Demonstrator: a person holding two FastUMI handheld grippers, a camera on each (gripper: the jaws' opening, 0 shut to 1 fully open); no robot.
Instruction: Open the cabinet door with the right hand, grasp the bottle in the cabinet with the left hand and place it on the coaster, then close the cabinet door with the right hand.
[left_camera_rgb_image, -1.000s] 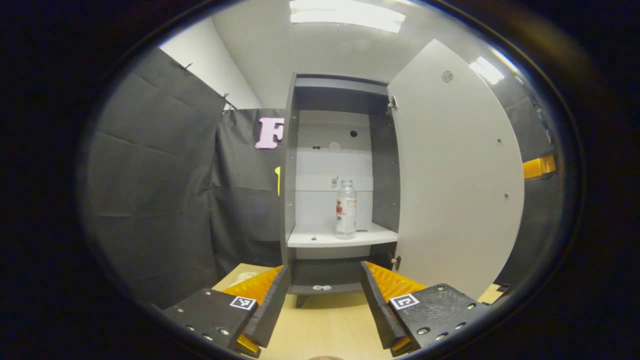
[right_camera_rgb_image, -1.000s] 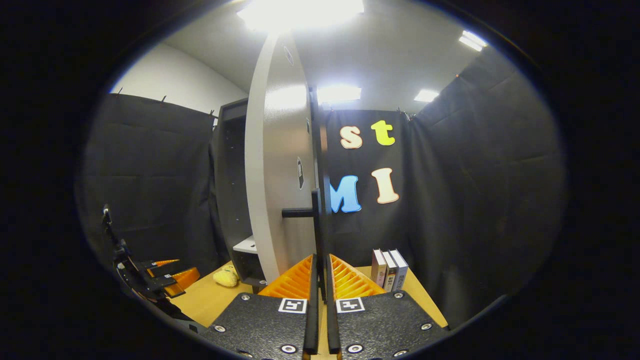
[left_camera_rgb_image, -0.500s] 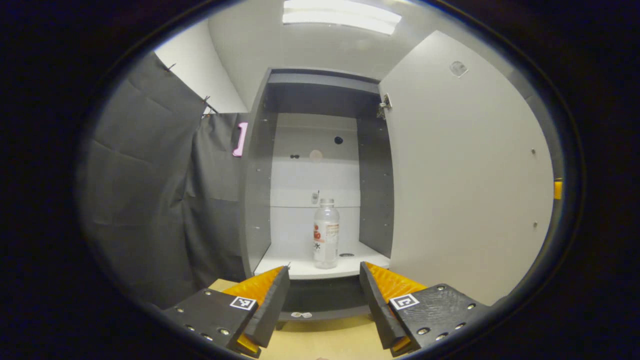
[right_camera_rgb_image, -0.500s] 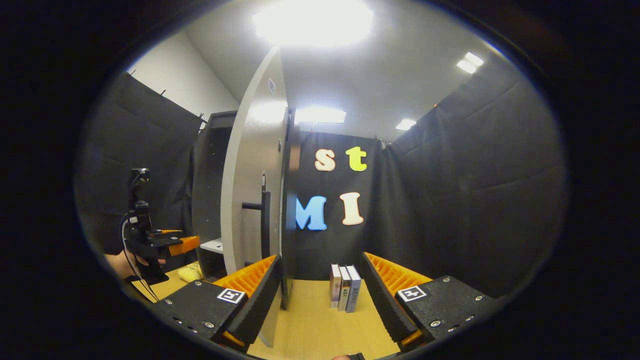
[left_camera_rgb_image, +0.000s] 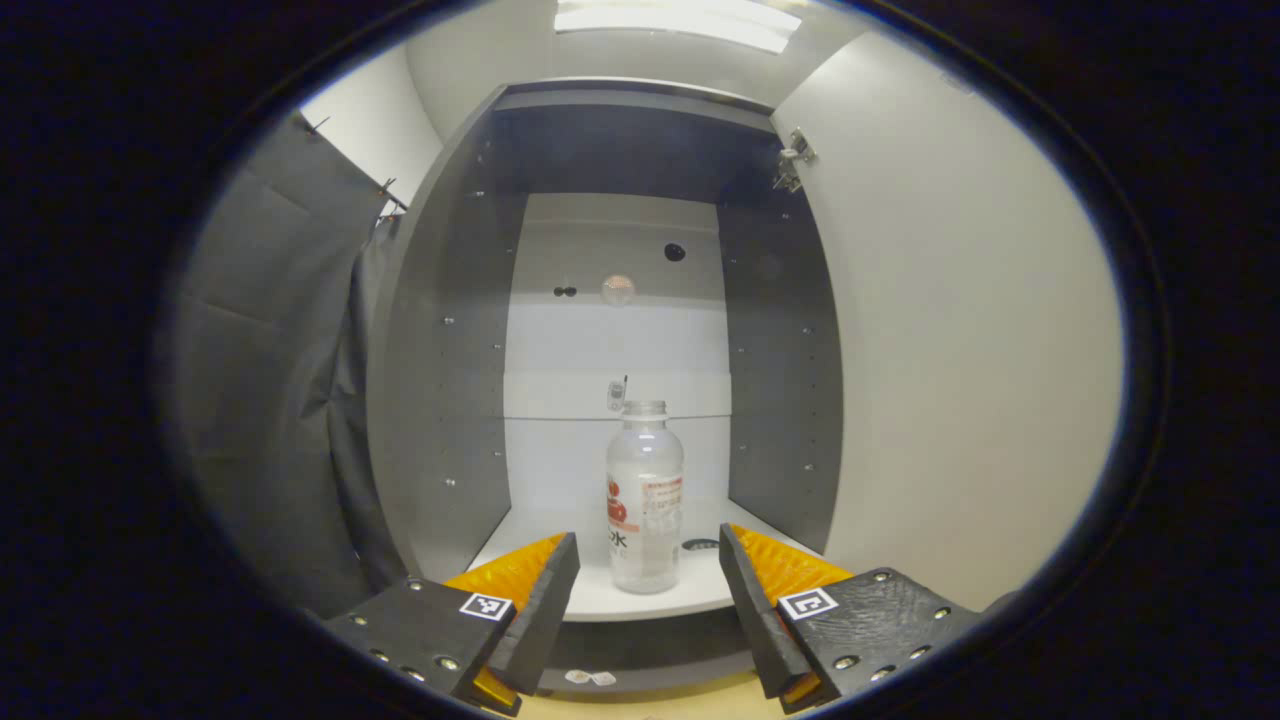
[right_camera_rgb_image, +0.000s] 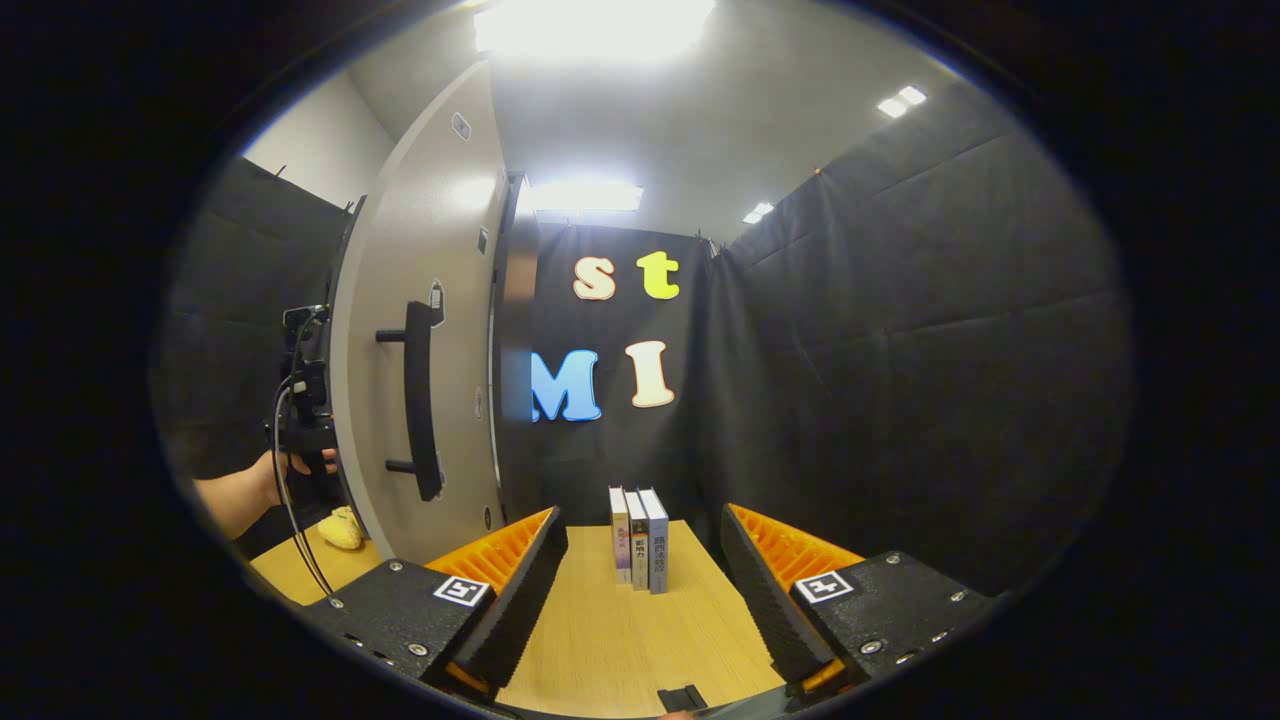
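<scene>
Step in hand: reach for the bottle (left_camera_rgb_image: 645, 495), judged from the cabinet door (left_camera_rgb_image: 960, 330) standing swung wide. The bottle is seen upright on the cabinet's white shelf (left_camera_rgb_image: 600, 600), between and beyond the fingers of the left gripper (left_camera_rgb_image: 648, 560); those are spread well apart, nothing held or touched. A further advance is called for, then a closing on the bottle's body. The right gripper (right_camera_rgb_image: 640, 545) is held wide apart too (empty), over the desk (right_camera_rgb_image: 630, 640), clear of the door handle (right_camera_rgb_image: 418, 400).

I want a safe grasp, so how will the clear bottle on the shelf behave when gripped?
The bottle looks like clear thin plastic, so it may dent under firm fingers. It stands tall and narrow on the shelf, so a sideways bump could tip it. Its round body would probably roll.
</scene>
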